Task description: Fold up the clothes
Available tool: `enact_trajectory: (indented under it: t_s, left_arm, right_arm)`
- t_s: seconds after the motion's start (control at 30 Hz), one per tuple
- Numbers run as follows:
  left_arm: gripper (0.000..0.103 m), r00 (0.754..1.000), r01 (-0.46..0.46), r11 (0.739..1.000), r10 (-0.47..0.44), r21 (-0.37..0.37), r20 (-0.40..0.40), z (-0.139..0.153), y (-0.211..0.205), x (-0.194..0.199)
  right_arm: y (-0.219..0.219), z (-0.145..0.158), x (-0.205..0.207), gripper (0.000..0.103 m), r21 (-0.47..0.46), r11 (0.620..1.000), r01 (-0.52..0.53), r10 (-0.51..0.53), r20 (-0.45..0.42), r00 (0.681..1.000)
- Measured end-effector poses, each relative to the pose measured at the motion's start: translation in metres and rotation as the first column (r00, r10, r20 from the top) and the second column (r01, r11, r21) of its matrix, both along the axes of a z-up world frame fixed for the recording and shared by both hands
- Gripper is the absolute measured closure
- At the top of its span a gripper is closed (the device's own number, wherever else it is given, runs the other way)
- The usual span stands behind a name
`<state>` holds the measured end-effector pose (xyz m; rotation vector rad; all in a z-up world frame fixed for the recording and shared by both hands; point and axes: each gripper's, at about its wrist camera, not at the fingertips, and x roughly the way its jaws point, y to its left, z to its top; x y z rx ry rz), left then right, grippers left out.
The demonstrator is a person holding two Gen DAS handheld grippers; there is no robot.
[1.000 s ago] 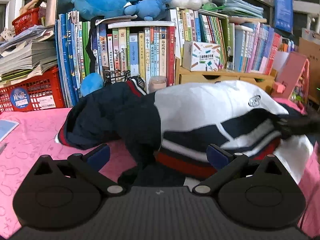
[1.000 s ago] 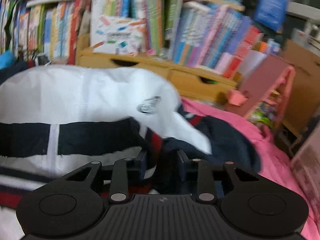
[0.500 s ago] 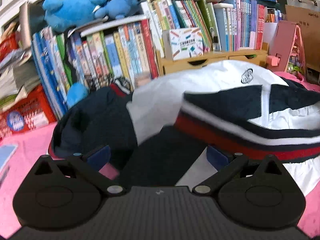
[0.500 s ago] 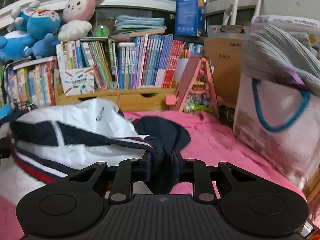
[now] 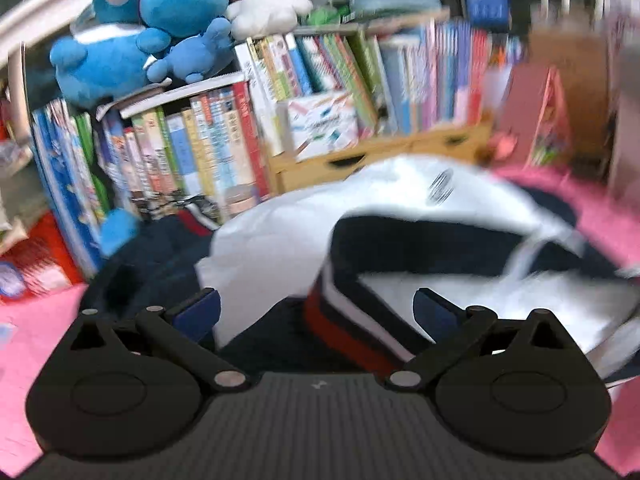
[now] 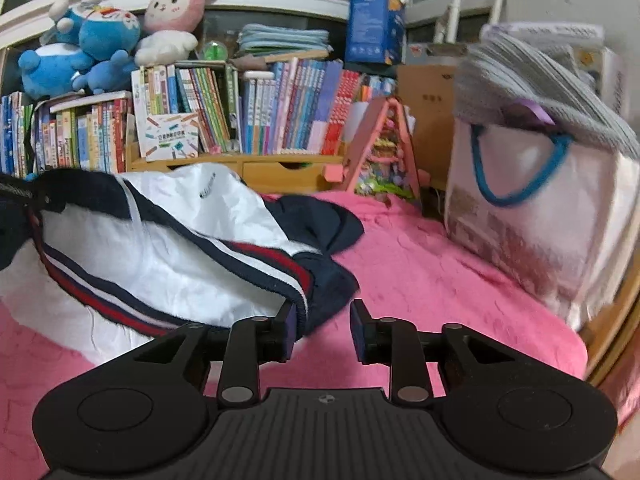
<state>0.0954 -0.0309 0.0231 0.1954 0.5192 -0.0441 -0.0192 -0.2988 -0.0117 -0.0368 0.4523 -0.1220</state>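
A white, navy and red jacket (image 6: 160, 248) lies crumpled on the pink blanket (image 6: 440, 280). In the right wrist view my right gripper (image 6: 323, 322) is open, its left finger touching the jacket's navy sleeve end (image 6: 324, 284), nothing held. In the blurred left wrist view my left gripper (image 5: 316, 312) is wide open, low over the jacket (image 5: 400, 232), with the red and navy hem band (image 5: 340, 328) between its fingers.
Bookshelves with books (image 6: 240, 112) and plush toys (image 6: 100, 52) stand behind the bed. A pink toy rack (image 6: 380, 152) and a white bag with blue handles (image 6: 540, 216) under a grey knit stand at the right.
My right gripper has opened and let go of the navy sleeve, which now lies on the blanket. My left gripper has tilted and moved over the jacket, staying open.
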Motion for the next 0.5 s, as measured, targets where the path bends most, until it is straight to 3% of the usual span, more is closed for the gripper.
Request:
enact_trajectory:
  t_s: [0.1,0.23,0.33,0.5]
  left_arm:
    - [0.0,1.0,-0.024,0.995,0.026,0.093,-0.014,-0.018,0.004,-0.01]
    - [0.0,0.988,-0.152,0.966,0.147,0.207,0.04,-0.035,0.036,-0.024]
    - [0.0,0.978,-0.205,0.966,0.196,0.16,0.073,-0.025,0.07,-0.036]
    - [0.0,0.936,-0.327,0.931,0.296,0.161,0.19,0.011,0.116,-0.072]
  right_arm:
    - [-0.006,-0.008,-0.007,0.07,0.028,1.0,0.009,-0.008,-0.017,1.0]
    - [-0.014,-0.018,-0.017,0.069,0.065,0.998,0.021,-0.019,-0.04,0.999]
    - [-0.014,-0.02,-0.019,0.065,0.1,0.995,0.002,0.002,-0.039,0.999]
    - [0.02,0.001,-0.014,0.064,0.113,0.986,-0.119,0.117,0.028,0.993]
